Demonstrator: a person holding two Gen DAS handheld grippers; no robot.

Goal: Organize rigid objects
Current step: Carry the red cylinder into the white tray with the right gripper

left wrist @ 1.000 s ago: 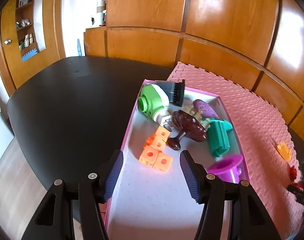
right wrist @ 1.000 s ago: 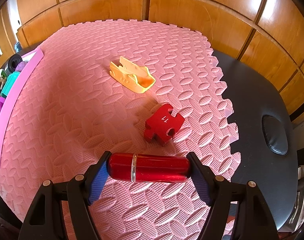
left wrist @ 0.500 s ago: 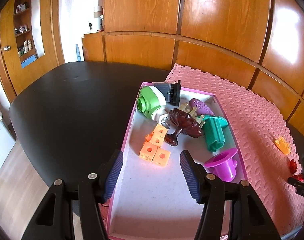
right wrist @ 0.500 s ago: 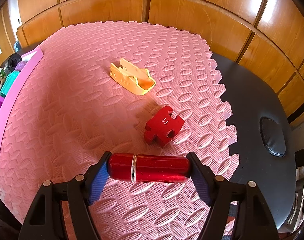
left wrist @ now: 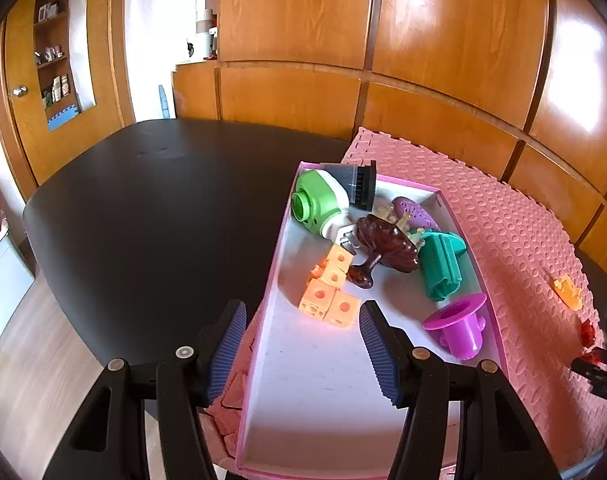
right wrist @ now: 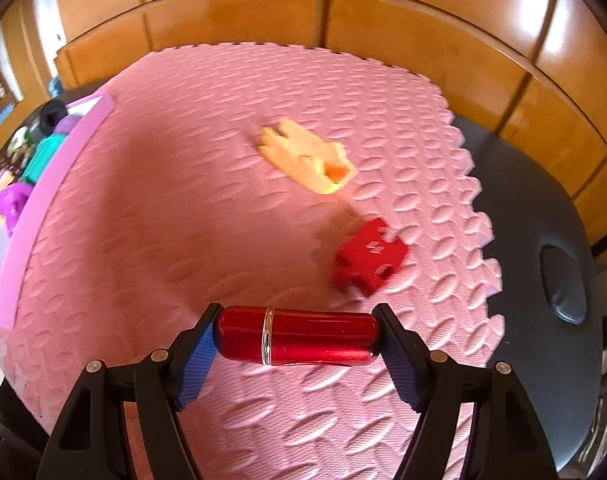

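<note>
I had the right claw [right wrist: 297, 338] clamped endwise on the red lipstick tube [right wrist: 297, 338] above the pink foam mat [right wrist: 143, 240], bound for the pink tray [left wrist: 469, 250], where my empty left claw [left wrist: 303, 344] hovered open.

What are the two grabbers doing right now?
Left gripper: open, holding nothing.
Right gripper: closed on the red tube.

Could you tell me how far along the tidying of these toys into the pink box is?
Mostly done: the pink box already holds the orange cubes, green cylinder, teal piece, purple cup and others. In hand: the right gripper clamps a red capsule. Left on the mat: yellow piece and red puzzle piece.
</note>
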